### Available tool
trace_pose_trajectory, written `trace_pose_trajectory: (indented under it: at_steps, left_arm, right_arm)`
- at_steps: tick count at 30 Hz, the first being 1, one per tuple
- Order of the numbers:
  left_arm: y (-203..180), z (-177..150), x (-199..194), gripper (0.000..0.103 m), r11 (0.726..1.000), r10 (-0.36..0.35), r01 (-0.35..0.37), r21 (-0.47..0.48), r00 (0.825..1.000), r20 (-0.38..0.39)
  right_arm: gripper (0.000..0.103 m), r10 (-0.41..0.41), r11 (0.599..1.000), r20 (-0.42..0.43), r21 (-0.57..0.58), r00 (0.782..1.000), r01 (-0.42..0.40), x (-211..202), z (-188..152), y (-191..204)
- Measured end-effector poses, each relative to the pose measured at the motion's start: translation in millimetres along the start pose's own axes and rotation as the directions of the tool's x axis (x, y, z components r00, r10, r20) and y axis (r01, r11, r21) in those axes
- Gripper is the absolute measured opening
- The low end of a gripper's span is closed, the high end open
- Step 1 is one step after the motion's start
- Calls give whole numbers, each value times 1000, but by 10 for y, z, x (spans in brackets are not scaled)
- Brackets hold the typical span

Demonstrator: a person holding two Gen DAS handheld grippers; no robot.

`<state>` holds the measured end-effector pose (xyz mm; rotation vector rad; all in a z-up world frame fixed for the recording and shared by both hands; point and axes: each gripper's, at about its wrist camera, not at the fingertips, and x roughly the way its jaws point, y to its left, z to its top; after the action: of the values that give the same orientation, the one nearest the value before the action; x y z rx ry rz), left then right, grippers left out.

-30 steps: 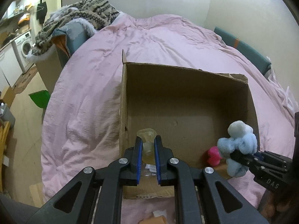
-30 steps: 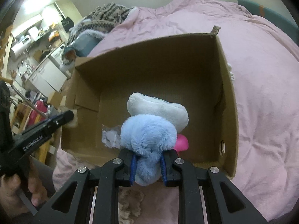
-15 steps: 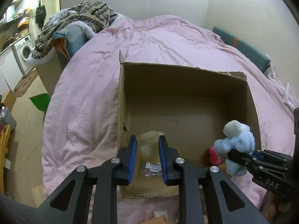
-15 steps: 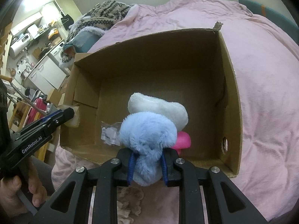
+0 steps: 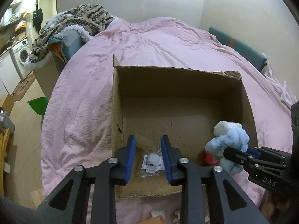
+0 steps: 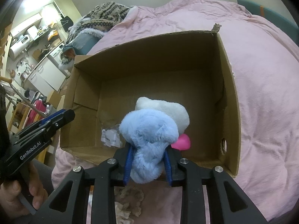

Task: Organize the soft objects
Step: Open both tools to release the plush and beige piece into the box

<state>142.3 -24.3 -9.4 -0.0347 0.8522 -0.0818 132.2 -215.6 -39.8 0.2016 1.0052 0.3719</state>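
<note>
An open cardboard box (image 5: pixel 179 74) (image 6: pixel 229 100) sits on a pink duvet. My left gripper (image 5: pixel 147 149) is open above the box's near left corner, with a clear plastic packet (image 5: pixel 151 163) (image 6: pixel 110 136) lying on the box floor below it. My right gripper (image 6: pixel 147 160) (image 5: pixel 243 153) is shut on a blue and white plush toy (image 6: pixel 149 128) (image 5: pixel 228 140), held over the box's near right part. A pink soft object (image 6: pixel 182 141) (image 5: pixel 209 157) lies in the box under the plush.
The pink duvet (image 5: pixel 149 43) covers the bed around the box. A patterned blanket heap (image 5: pixel 74 20) lies at the far left. Crumpled beige fabric (image 6: pixel 129 201) lies on the duvet before the box. The floor with a green item (image 5: pixel 38 105) is at left.
My left gripper opened and let go of the clear packet, which now lies on the box floor. My right gripper still holds the plush, slightly raised.
</note>
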Motion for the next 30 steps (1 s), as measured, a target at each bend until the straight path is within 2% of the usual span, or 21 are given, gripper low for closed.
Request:
trace_pose_trajectory:
  at_steps: [1,2,3,4,6,9,15,24,30]
  left_arm:
    - [2,1,0,39,1000,3,-3,-1,1000,2]
    - [8,9,1,49,1000,8,-8,-1,1000,3]
    - [7,11,-8,55,1000,16,-16,-2,1000,8]
    - [17,17,-26,60,999,33,-33,-12,999,17]
    - [46,25,-52,61,999,27,-26,-37,999,27]
    - [81,28,-56,62,998,20,-19,-57,999,25]
    - [99,2,-58,62,998,35,-34,-57,999,16]
    - [89,-43,-176,63,999,48,-48,-21,998,28]
    - [106,-62,-300,63,998,49,-48,-28,998,38]
  right_arm:
    - [37,-1,1000,1,4,1000,1,-3,3,-6]
    - [45,2,1000,3,10,1000,-2,-7,9,-10]
    - [54,6,1000,8,17,1000,-6,-15,13,-22]
    - [58,11,1000,16,26,1000,-12,-29,16,-33]
    - [72,9,999,48,49,999,-11,-82,23,-58]
    - [86,4,996,103,87,995,-13,-183,43,-124]
    - [87,11,990,96,136,995,-24,-201,37,-203]
    - [87,30,992,76,120,997,-39,-234,4,-143]
    - [87,12,995,66,98,998,-18,-302,-56,-60]
